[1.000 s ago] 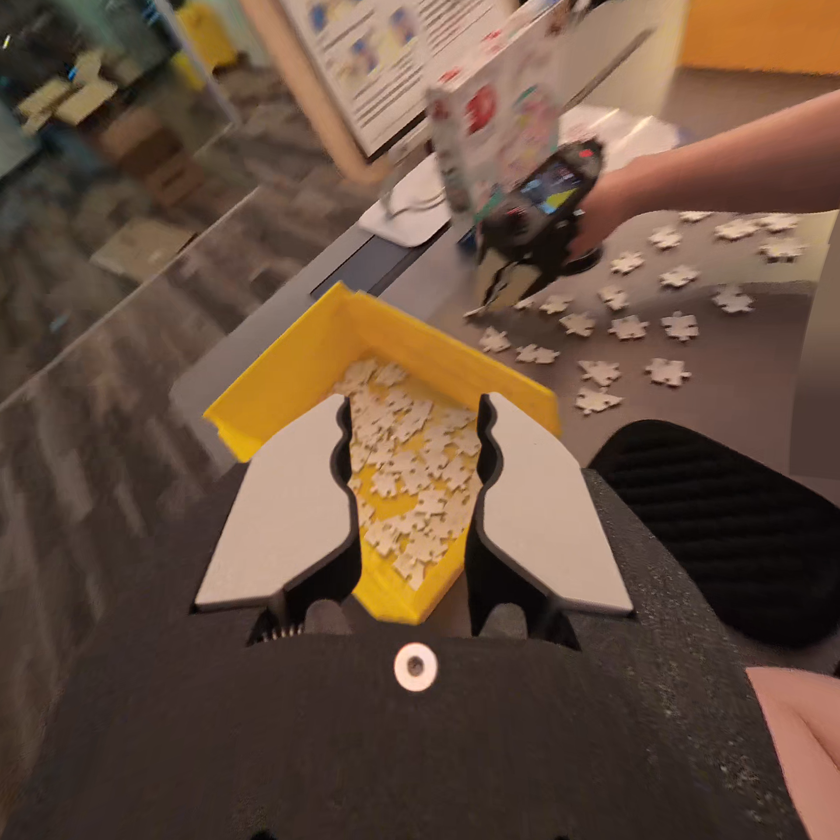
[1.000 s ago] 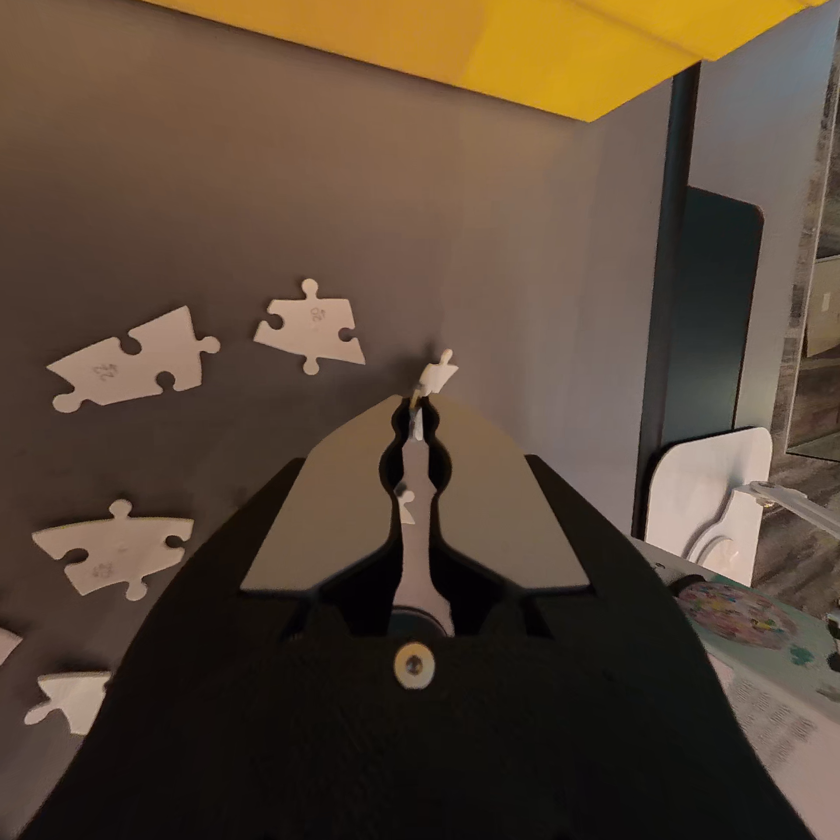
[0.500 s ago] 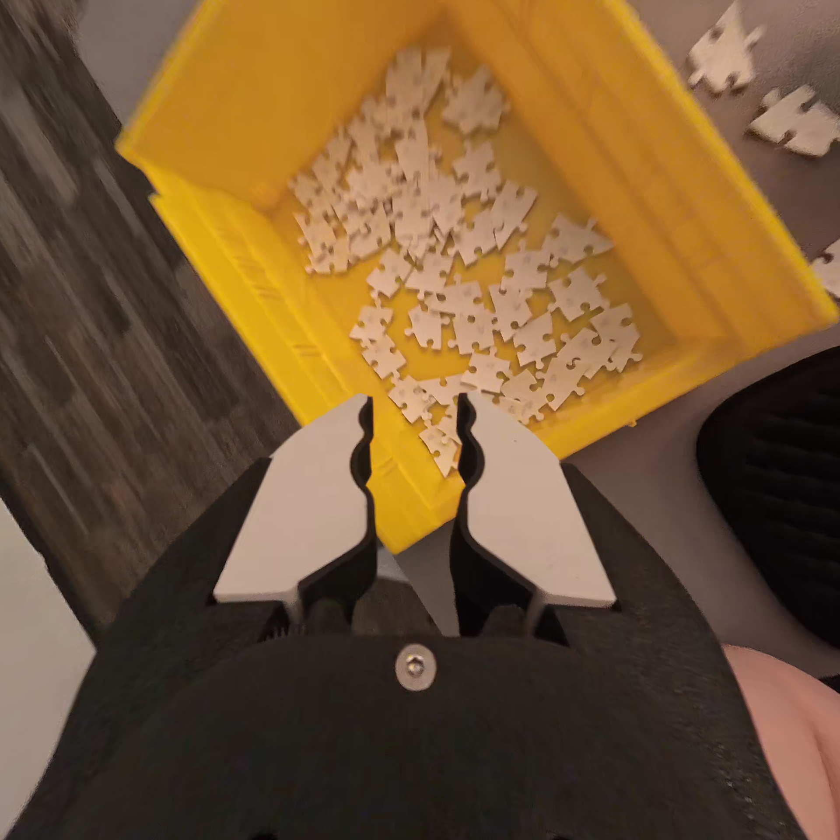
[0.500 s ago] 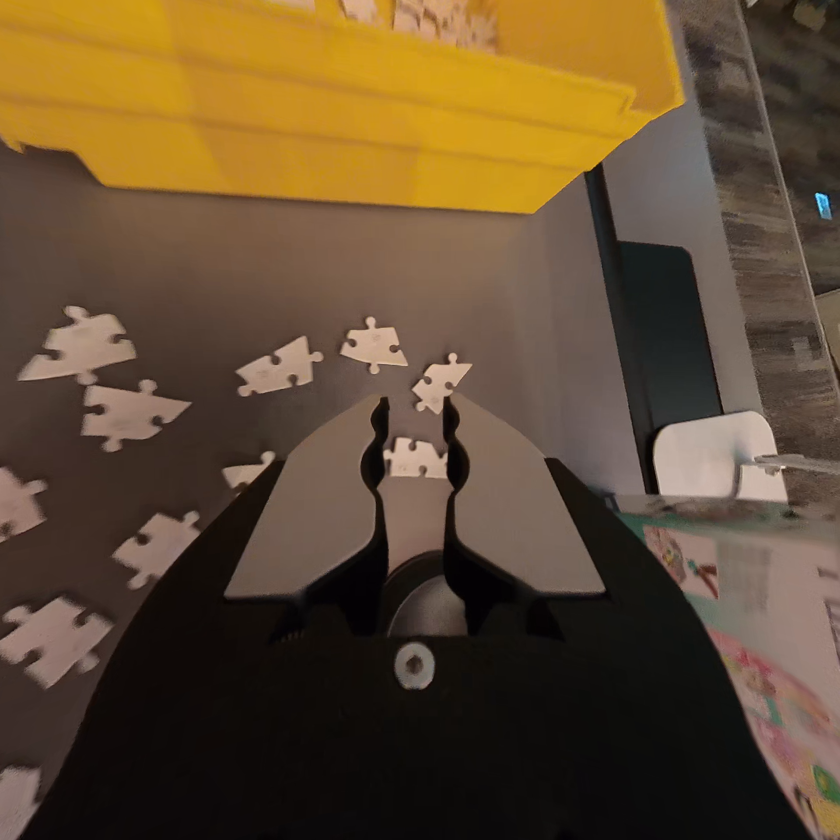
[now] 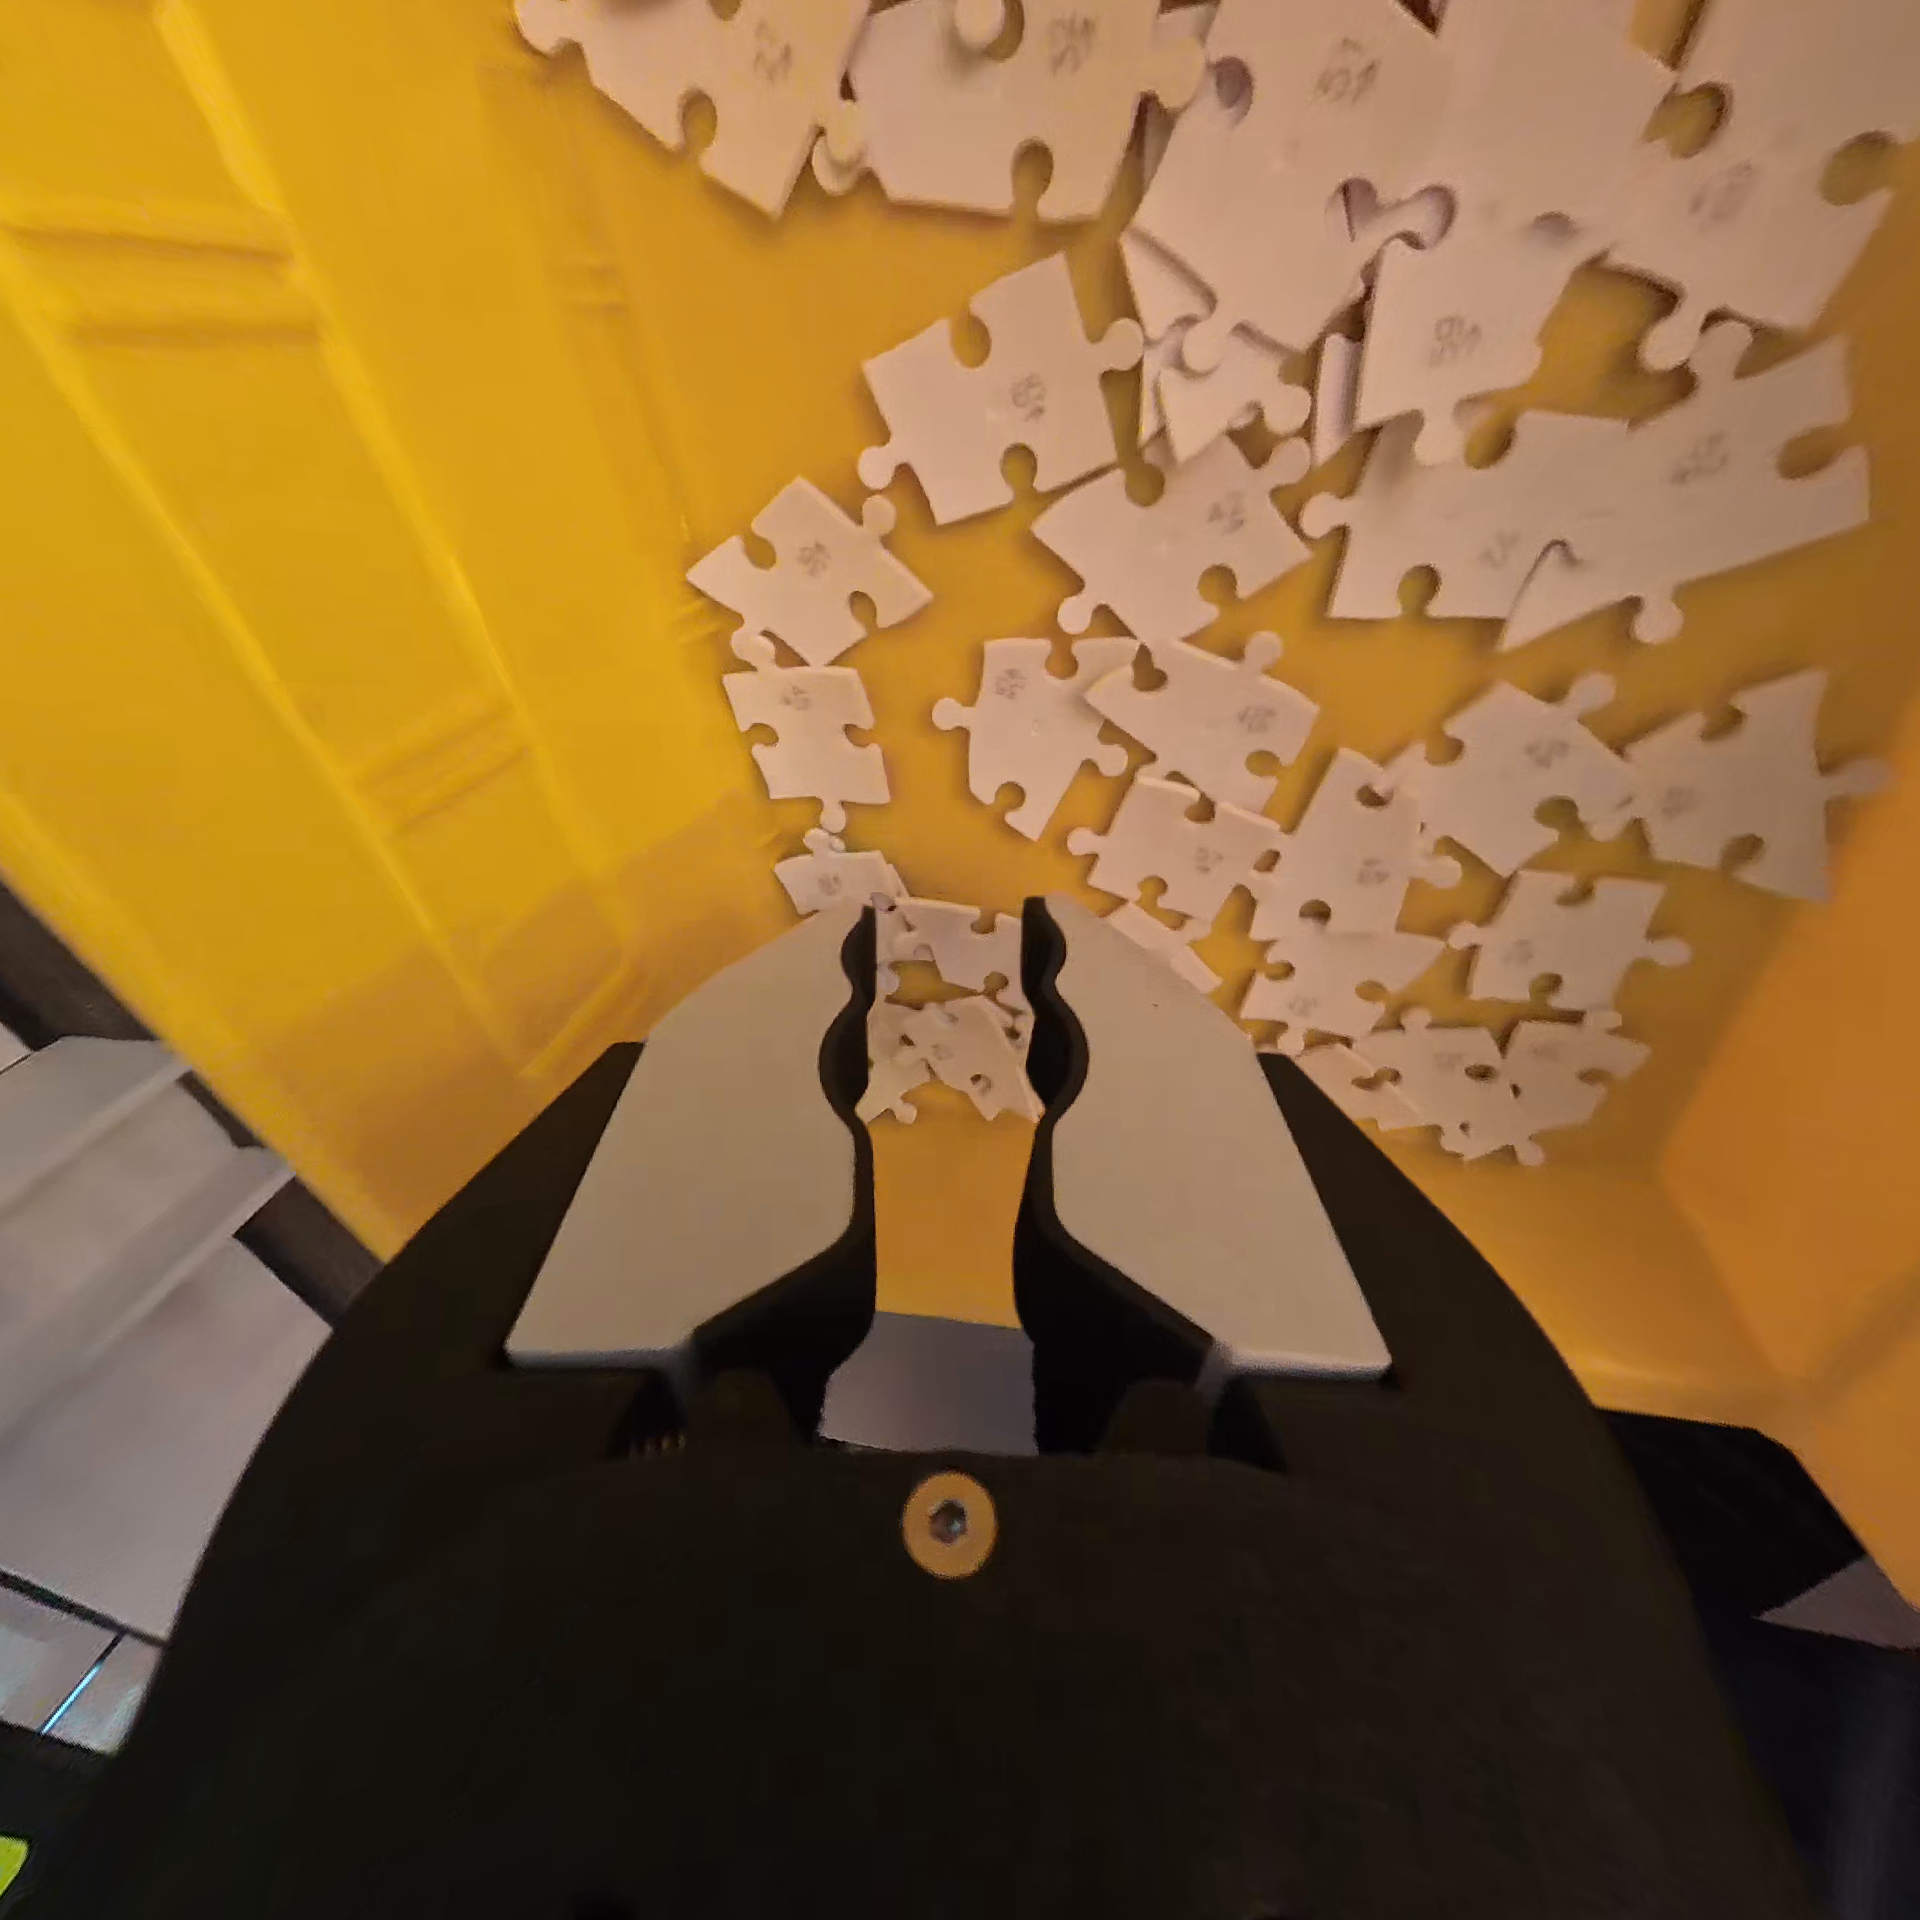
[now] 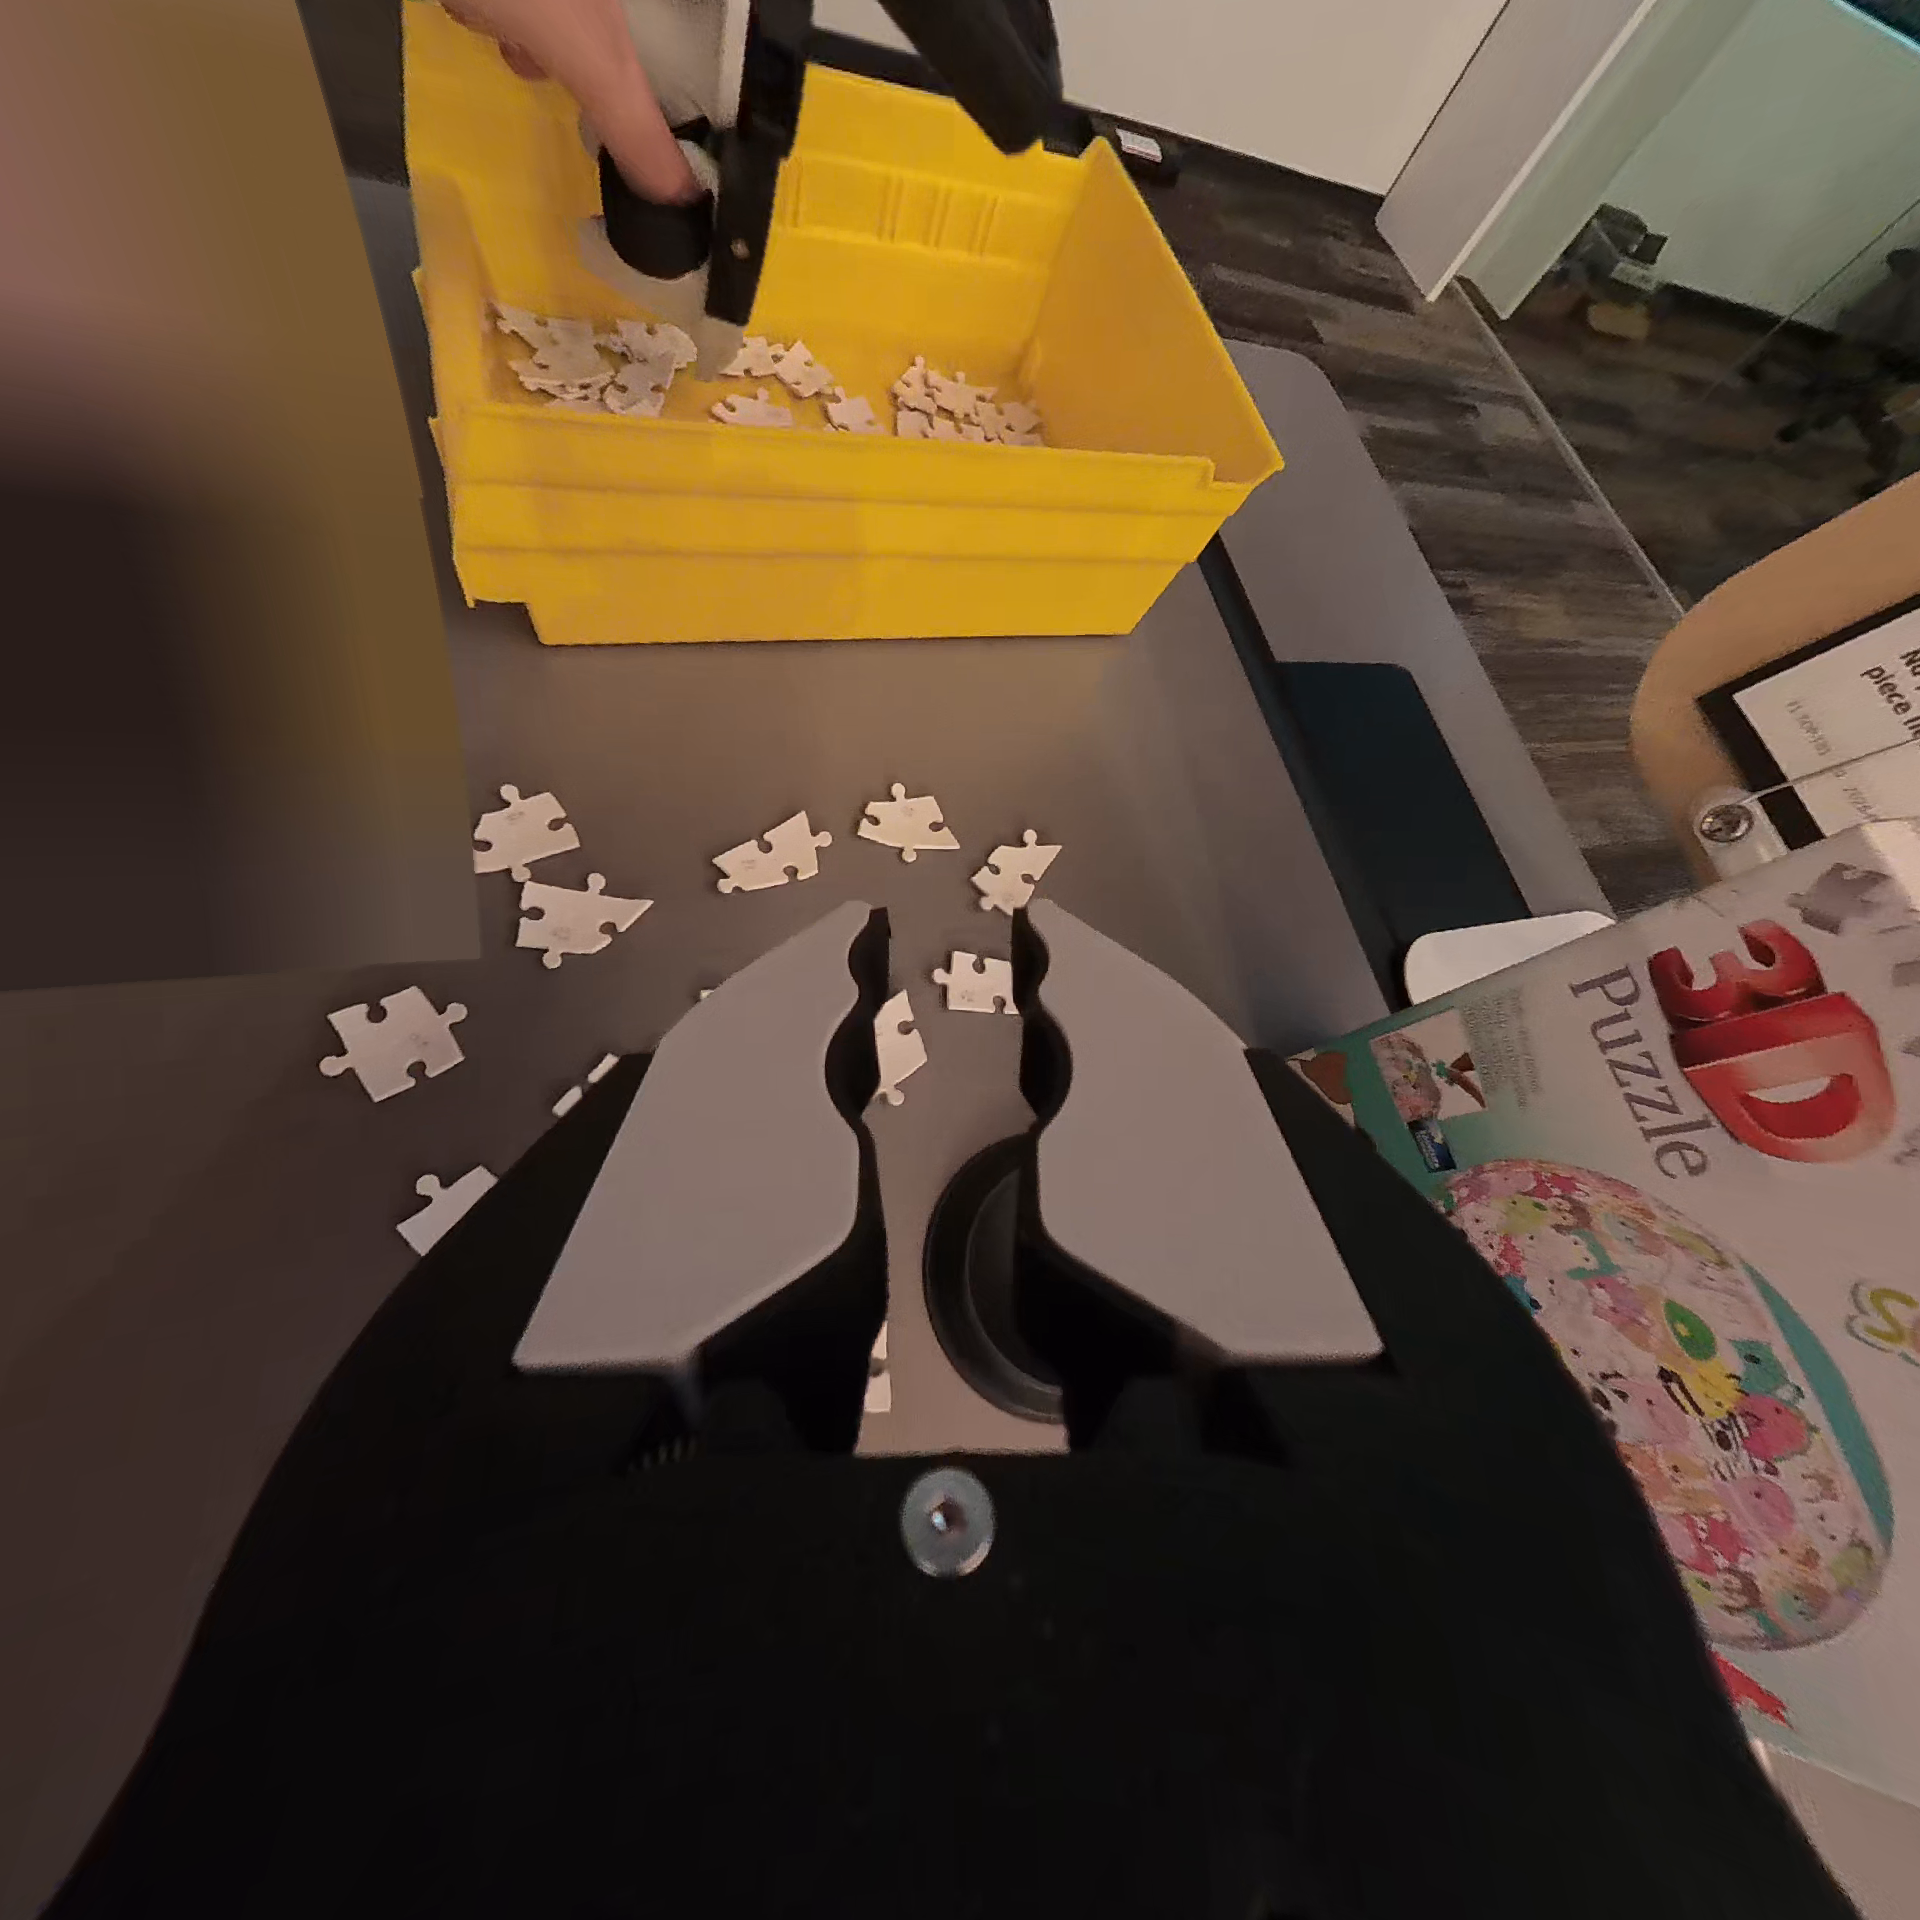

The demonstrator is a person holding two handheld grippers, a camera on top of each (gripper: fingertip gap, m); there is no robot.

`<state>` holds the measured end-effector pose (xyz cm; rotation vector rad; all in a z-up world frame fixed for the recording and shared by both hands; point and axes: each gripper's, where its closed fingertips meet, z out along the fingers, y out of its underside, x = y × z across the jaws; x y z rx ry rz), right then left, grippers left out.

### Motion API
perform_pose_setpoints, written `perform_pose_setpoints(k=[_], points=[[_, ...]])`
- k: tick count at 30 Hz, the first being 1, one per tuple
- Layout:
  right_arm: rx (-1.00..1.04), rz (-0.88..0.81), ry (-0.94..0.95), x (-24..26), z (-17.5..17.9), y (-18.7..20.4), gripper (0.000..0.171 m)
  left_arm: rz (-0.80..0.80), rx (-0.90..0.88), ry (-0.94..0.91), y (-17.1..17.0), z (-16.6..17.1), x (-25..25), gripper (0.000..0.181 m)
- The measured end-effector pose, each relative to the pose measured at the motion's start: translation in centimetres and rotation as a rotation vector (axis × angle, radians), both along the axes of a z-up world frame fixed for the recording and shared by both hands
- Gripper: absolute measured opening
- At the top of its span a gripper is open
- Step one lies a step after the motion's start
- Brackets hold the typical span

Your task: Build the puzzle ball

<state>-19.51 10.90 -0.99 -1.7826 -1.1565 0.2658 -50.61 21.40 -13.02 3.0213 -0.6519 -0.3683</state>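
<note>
Left claw (image 5: 948,920), jaws parted and empty, hangs low inside the yellow plastic bin (image 5: 343,582) just above the white puzzle pieces (image 5: 961,1023) lying directly ahead, while the right claw (image 6: 951,920), also parted and empty, hovers over the grey tabletop (image 6: 831,717).

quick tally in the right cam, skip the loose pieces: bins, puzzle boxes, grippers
yellow bin: 1
puzzle box: 1
grippers: 2, the left gripper and the right gripper
total: 4
</note>
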Motion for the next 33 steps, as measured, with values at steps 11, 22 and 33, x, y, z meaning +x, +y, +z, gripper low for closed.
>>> perform_pose_setpoints(k=[11,22,33], points=[[0.009,0.031,-0.075,-0.1,-1.0,-0.8,0.024,0.086,-0.021,0.088,0.1,-1.1,-2.0,0.026],[0.003,0.047,-0.093,-0.2,-1.4,-1.0,0.023,0.106,-0.065,0.046,0.2,-2.0,-2.3,0.008],[-0.007,0.055,-0.122,-0.5,-2.3,-0.9,0.023,0.021,-0.025,-0.01,0.3,-0.7,-0.6,0.002]])
